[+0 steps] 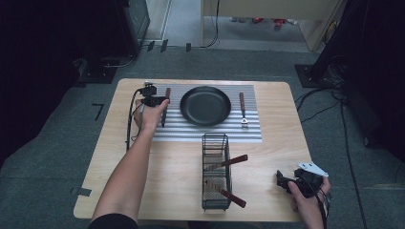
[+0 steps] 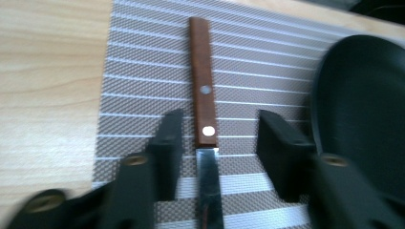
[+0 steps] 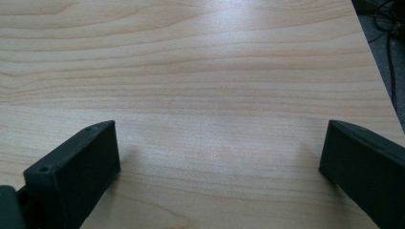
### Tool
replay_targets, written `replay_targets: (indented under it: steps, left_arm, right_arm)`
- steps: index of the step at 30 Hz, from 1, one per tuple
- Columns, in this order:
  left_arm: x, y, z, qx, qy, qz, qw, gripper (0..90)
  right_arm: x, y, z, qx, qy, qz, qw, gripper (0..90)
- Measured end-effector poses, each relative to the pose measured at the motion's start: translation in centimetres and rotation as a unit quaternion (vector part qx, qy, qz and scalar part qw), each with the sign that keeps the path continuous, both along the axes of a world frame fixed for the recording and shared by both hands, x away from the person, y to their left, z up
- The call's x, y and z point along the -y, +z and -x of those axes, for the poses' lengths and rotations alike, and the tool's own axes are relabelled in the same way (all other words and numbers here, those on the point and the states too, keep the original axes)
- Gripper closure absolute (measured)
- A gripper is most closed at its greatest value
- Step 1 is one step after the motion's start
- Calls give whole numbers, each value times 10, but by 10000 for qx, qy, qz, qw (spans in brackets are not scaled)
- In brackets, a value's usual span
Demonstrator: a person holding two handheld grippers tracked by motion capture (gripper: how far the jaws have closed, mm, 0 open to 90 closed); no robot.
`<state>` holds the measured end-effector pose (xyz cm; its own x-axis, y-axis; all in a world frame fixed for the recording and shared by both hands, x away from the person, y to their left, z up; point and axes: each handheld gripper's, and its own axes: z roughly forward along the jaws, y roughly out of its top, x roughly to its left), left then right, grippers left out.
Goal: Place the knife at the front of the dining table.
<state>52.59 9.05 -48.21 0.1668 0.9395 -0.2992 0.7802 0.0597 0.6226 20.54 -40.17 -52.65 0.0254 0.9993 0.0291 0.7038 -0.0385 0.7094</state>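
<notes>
A knife with a brown wooden handle (image 2: 202, 86) and a steel blade (image 2: 209, 186) lies on the grey striped placemat (image 2: 143, 71), left of the black pan (image 2: 363, 109). My left gripper (image 2: 220, 124) hovers open over the knife, one jaw on each side where handle meets blade, not touching it. From above, the left gripper (image 1: 160, 100) sits over the knife (image 1: 167, 92) beside the pan (image 1: 205, 106). My right gripper (image 3: 219, 129) is open over bare wood, holding nothing; in the high view the right gripper (image 1: 282, 181) is near the table's front right corner.
A wooden-handled fork (image 1: 242, 107) lies on the placemat (image 1: 248, 131) right of the pan. A black wire basket (image 1: 216, 143) stands mid-table with two wooden-handled utensils (image 1: 231, 161) sticking out to the right. The table edge (image 3: 377, 71) runs close by the right gripper.
</notes>
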Motion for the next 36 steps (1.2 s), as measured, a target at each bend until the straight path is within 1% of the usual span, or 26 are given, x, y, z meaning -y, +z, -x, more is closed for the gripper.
replay_targets:
  steps: [2,4,5,6,8,10,16,18,20,22,23,25,27,28,30,32,34,36]
  left_arm:
    - [-1,1,5,74,-114,-65,9999,413]
    - [-2,2,11,147,-75,-157,9997,354]
    - [-3,3,15,198,-29,-106,9997,323]
    - [-4,3,17,189,7,-60,9998,294]
    - [-6,5,22,185,24,-127,9997,261]
    - [-7,9,28,238,76,-154,9996,227]
    - [-13,21,50,519,67,-73,9986,166]
    - [-15,23,60,627,47,-157,9979,135]
    - [-18,24,69,691,3,-200,9974,135]
    - [-20,25,78,761,-39,-186,9969,135]
    - [-21,25,84,768,-100,-255,9967,135]
    - [-23,25,92,798,-138,-303,9963,135]
    - [-26,25,101,811,-160,-312,9961,131]
    - [-28,25,107,851,-196,-343,9956,126]
    - [-30,24,114,836,-239,-346,9956,120]
    - [-33,24,122,867,-270,-392,9951,117]
    - [-36,24,130,885,-300,-379,9949,115]
    - [-39,25,139,945,-302,-380,9943,111]
  right_arm:
    - [0,0,0,1,1,1,10000,0]
    - [0,0,0,1,2,3,10000,0]
    - [0,0,0,0,1,1,10000,0]
    - [0,0,0,0,1,0,10000,0]
    - [0,0,0,1,1,2,10000,0]
    - [0,0,0,0,0,1,10000,0]
    - [0,0,0,1,1,3,10000,0]
    - [0,0,0,1,1,2,10000,0]
    - [0,0,0,1,1,2,10000,0]
    - [0,0,0,0,1,0,10000,0]
    - [0,0,0,0,1,0,10000,0]
    - [0,0,0,1,1,2,10000,0]
    - [0,0,0,1,2,2,10000,0]
    - [0,0,0,1,1,1,10000,0]
    - [0,0,0,0,1,2,10000,0]
    - [0,0,0,0,0,1,10000,0]
    - [0,0,0,1,2,3,10000,0]
    - [0,0,0,0,1,3,10000,0]
